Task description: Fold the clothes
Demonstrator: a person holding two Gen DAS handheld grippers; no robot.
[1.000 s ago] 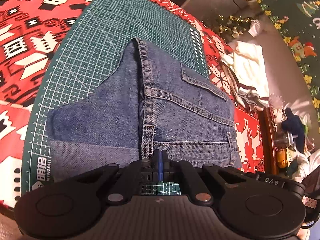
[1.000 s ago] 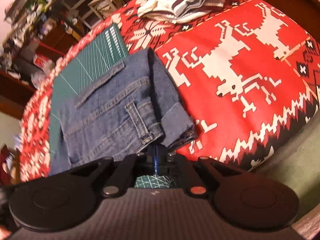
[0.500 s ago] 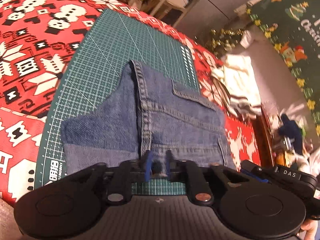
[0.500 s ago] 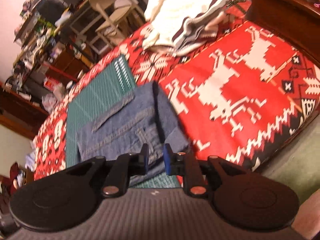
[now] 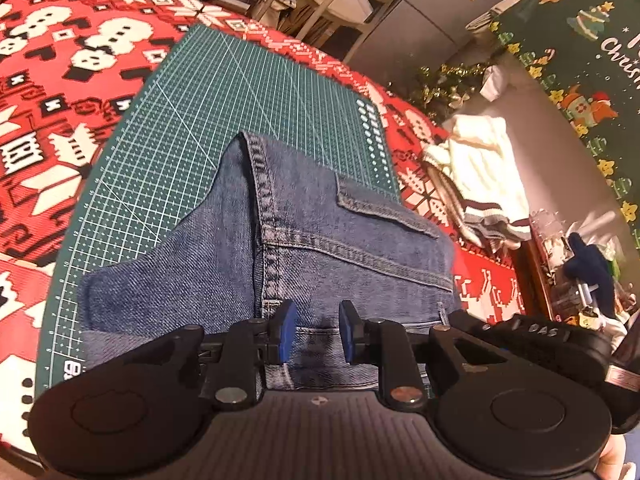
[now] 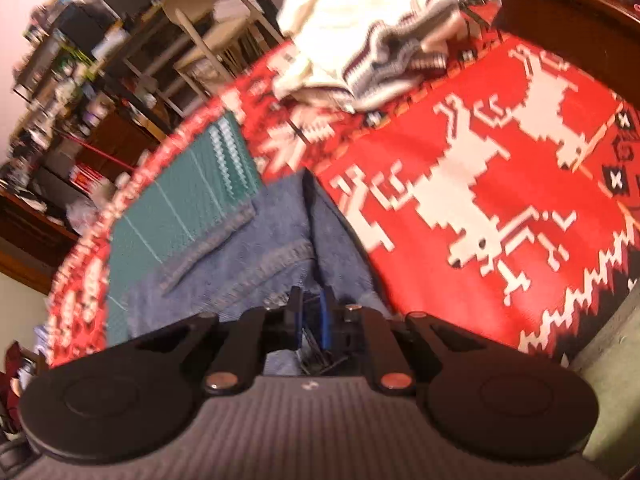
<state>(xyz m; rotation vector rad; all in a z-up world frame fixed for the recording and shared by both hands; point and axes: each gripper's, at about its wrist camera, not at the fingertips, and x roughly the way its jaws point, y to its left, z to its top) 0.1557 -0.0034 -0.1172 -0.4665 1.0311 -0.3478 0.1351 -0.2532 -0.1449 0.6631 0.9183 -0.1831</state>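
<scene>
Folded blue denim jeans [image 5: 320,248] lie on a dark green gridded cutting mat [image 5: 224,92], which rests on a red and white patterned knitted cloth [image 5: 60,80] covering the table. One edge of the jeans reaches past the mat's side onto the red cloth, as the right wrist view shows [image 6: 256,252]. A back pocket flap and stitched seams face upward.

The left gripper [image 5: 314,336] sits low over the near edge of the jeans with its blue-padded jaws clearly apart, denim visible in the gap between them and nothing clamped. The right gripper [image 6: 310,320] is at the near corner of the jeans; that view is motion-blurred, its jaws stand a narrow gap apart, and they grip no fabric.

Beyond the mat, a cream knitted garment with dark stripes [image 5: 484,176] lies crumpled on the red cloth, well apart from the jeans. A pale wooden chair [image 6: 208,36] stands behind the table.
</scene>
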